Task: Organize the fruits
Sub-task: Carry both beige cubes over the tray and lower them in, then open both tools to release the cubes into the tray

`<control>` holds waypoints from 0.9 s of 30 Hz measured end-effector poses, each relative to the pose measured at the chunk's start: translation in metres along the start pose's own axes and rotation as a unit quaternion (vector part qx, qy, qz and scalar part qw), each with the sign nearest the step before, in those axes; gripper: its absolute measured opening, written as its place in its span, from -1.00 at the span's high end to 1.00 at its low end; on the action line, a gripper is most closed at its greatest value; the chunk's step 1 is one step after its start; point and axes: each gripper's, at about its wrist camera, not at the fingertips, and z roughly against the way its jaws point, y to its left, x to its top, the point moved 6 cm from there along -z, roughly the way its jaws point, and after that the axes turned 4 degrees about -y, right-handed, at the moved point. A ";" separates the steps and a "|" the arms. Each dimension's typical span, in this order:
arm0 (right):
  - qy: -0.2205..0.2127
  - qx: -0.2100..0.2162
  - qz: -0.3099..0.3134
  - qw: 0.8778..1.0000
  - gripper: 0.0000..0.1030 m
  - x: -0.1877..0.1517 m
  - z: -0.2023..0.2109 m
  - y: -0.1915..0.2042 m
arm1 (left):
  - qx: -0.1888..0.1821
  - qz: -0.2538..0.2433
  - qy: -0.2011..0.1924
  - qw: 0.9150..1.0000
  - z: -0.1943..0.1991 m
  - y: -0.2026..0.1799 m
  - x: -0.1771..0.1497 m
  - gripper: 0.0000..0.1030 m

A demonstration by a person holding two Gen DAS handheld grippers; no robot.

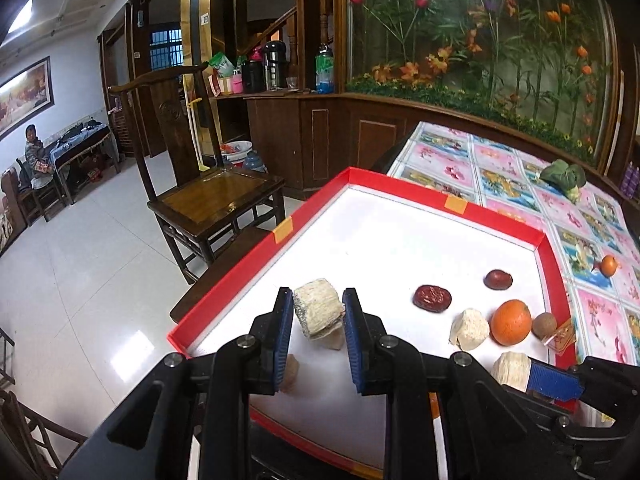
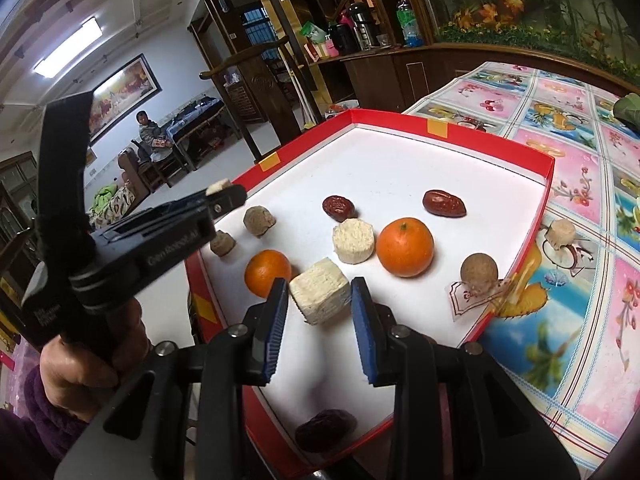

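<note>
A red-rimmed tray [image 1: 280, 236] with a white floor holds the fruit. My left gripper [image 1: 317, 293] is shut on a pale fibrous chunk [image 1: 318, 316] just above the tray's near left part. My right gripper [image 2: 320, 282] is shut on a pale cube-like chunk [image 2: 320, 298] low over the tray floor. Loose in the tray lie two oranges [image 2: 405, 246] [image 2: 267, 272], two red dates [image 2: 339, 208] [image 2: 444, 202], a pale round chunk [image 2: 353, 240], two brownish chunks [image 2: 259, 220] and a dark date [image 2: 326, 430]. A hand [image 2: 80, 364] holds the left gripper.
A brown ball [image 2: 479, 272] sits on a wrapper [image 2: 464, 304] at the tray's right rim. A pale chunk [image 2: 561, 233] and a leafy green vegetable [image 1: 562, 176] lie on the flowered tablecloth [image 2: 580, 168]. A wooden chair [image 1: 216, 200] stands left of the table.
</note>
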 end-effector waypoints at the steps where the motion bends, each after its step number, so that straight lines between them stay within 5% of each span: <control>1: 0.003 -0.006 0.004 1.000 0.34 -0.001 -0.001 0.000 | 0.001 -0.002 0.004 1.000 -0.001 -0.001 -0.002 0.53; 11: 0.011 -0.066 0.059 0.996 0.33 -0.004 -0.009 0.006 | 0.011 -0.023 0.030 0.999 -0.009 -0.012 -0.010 0.51; 14: 0.015 -0.061 0.057 0.996 0.31 -0.004 -0.009 0.004 | 0.015 -0.022 0.044 0.999 -0.011 -0.013 -0.014 0.27; 18: 0.013 -0.050 0.064 0.997 -0.01 -0.005 -0.006 0.008 | 0.022 -0.023 0.041 0.999 -0.005 -0.013 -0.014 -0.16; 24: -0.006 -0.017 0.036 0.999 -0.02 -0.004 0.009 0.002 | 0.016 -0.015 0.041 0.999 0.002 -0.015 -0.013 -0.51; 27: -0.021 -0.010 0.036 0.999 -0.02 -0.005 0.021 0.000 | 0.006 -0.012 0.040 0.999 0.005 -0.020 -0.012 -0.53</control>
